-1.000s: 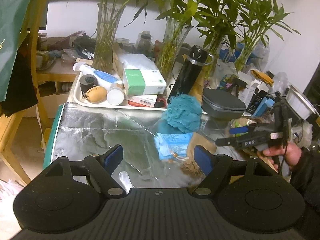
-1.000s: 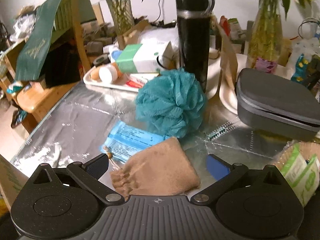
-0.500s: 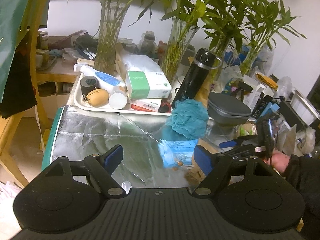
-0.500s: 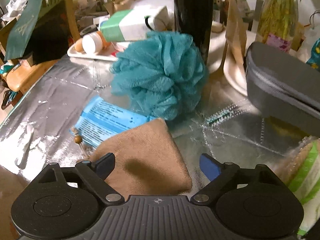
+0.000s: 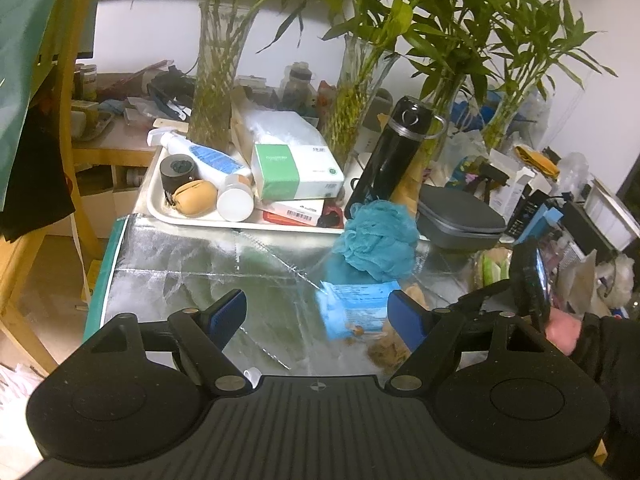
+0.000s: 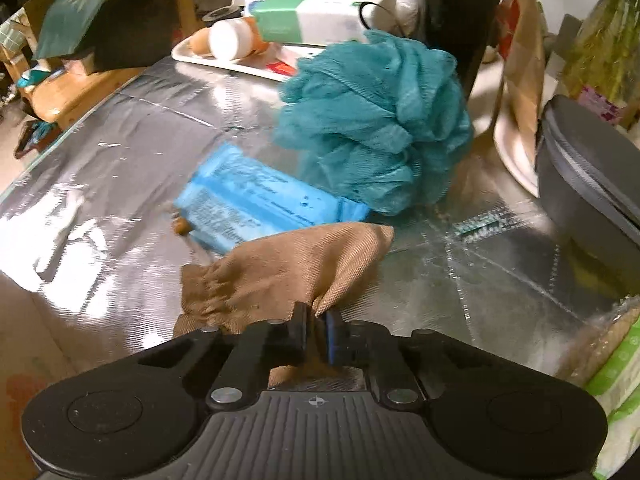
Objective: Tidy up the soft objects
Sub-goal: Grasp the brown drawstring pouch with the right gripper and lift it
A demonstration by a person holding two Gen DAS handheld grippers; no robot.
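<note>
On the silver foil mat [image 5: 176,272], the left gripper [image 5: 316,316] hovered with its jaws spread wide and nothing between them. To its right lay a blue packet [image 6: 256,200], partly overlapped by a tan drawstring pouch [image 6: 288,268]. The right gripper [image 6: 316,334] was closing, its pads pinching a fold at the pouch's near edge. Behind the packet sat a teal mesh bath pouf [image 6: 380,120], with a grey zip case [image 6: 592,176] at far right.

Teal mesh bath pouf [image 6: 380,120]. Tan woven drawstring pouch [image 6: 288,272]. Light-blue packet [image 6: 260,204], dark print. Silver foil tabletop [image 6: 120,152]. Green-and-white box [image 5: 298,170]. Black bottle [image 5: 390,156].
</note>
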